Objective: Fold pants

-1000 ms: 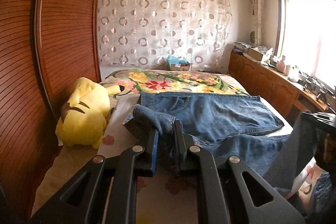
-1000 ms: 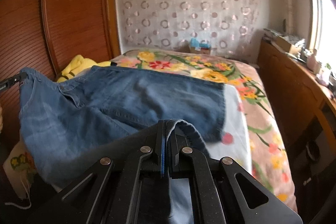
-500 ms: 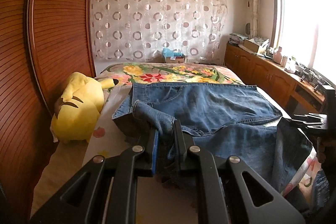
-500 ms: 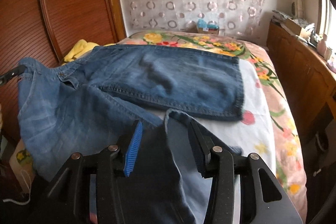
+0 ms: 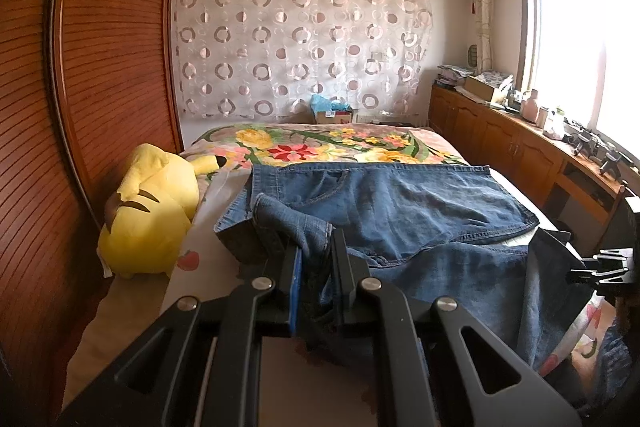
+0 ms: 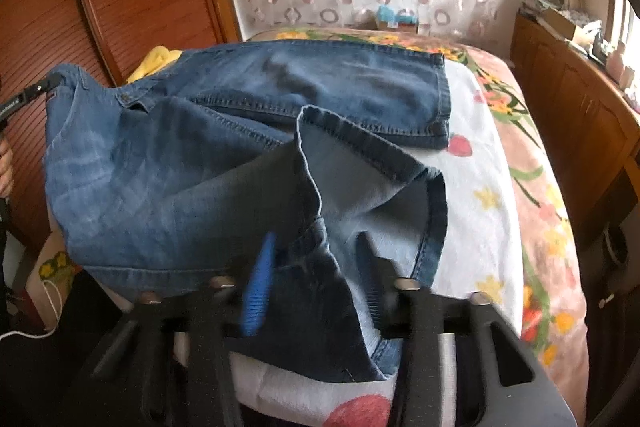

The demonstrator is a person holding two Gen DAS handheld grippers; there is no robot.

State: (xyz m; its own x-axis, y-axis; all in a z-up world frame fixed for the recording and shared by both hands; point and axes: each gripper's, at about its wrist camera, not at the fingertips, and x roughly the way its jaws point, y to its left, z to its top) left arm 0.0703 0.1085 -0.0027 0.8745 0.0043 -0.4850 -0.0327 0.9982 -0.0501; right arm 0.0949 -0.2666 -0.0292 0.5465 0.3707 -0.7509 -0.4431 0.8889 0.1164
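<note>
Left wrist view: just left of the left gripper [image 5: 316, 259] a yellow plush [image 5: 150, 215] leans at the bed [image 5: 132, 307] edge, against the wooden wardrobe [image 5: 100, 67]. This gripper is clamped on a bunched waistband fold of the jeans [image 5: 400, 211], denim pinched between its fingers. Ahead of it and to its right one leg lies flat across the sheet; the other runs right toward the right gripper [image 5: 600, 269], seen side-on at the frame edge.

Right wrist view: the left gripper's tip [image 6: 36, 93] pokes in far left, holding the jeans [image 6: 168, 171] up by the waist corner. The right gripper [image 6: 316, 255] stands apart, jaws closing, with a leg hem draped loosely between its fingers, the pads not pressing it. Beyond it the other leg lies flat. To its right are the floral bedcover [image 6: 540, 195] and wooden cabinets [image 6: 580, 99].
</note>
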